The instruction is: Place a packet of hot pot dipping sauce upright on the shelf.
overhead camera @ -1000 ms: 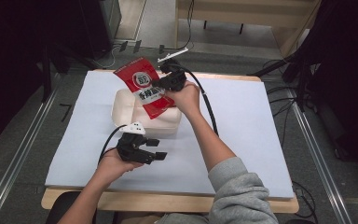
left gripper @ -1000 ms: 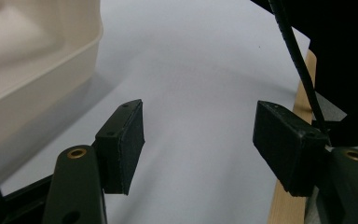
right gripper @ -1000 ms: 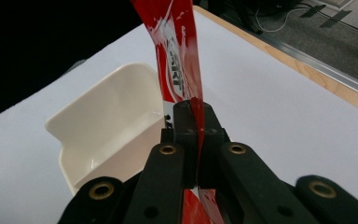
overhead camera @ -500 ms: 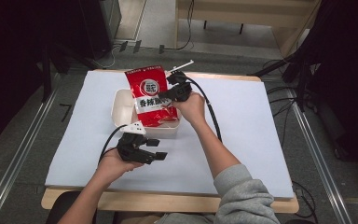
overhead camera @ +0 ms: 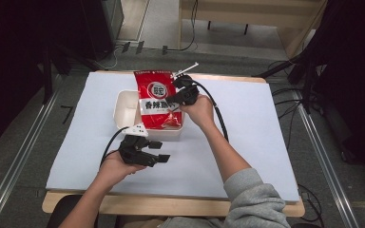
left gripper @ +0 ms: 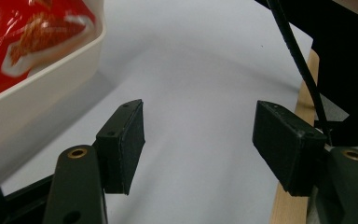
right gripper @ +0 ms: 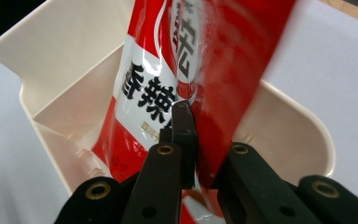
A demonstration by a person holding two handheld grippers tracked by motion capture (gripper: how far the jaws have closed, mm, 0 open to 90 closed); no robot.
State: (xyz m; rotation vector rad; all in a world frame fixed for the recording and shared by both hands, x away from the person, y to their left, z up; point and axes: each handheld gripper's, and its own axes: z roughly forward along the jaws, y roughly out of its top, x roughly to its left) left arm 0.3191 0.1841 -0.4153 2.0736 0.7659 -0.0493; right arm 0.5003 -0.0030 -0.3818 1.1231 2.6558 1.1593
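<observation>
Right gripper view had the right gripper point(right gripper: 193, 140) clenched on the edge of a red bag point(right gripper: 186, 70), the bag standing tilted with its lower end down in a cream tray point(right gripper: 60, 70). High view showed that gripper point(overhead camera: 175, 101) at the bag's point(overhead camera: 156, 97) right side, the tray point(overhead camera: 123, 108) sitting on a white sheet point(overhead camera: 256, 123) over the table point(overhead camera: 171, 206). Nearer the person, the left gripper point(overhead camera: 164, 151) lay just beside the tray's near wall with its jaws spread wide and nothing between them, its pads point(left gripper: 126, 140) over bare sheet.

Red packet point(overhead camera: 155, 99), cream tray point(overhead camera: 122, 110)
</observation>
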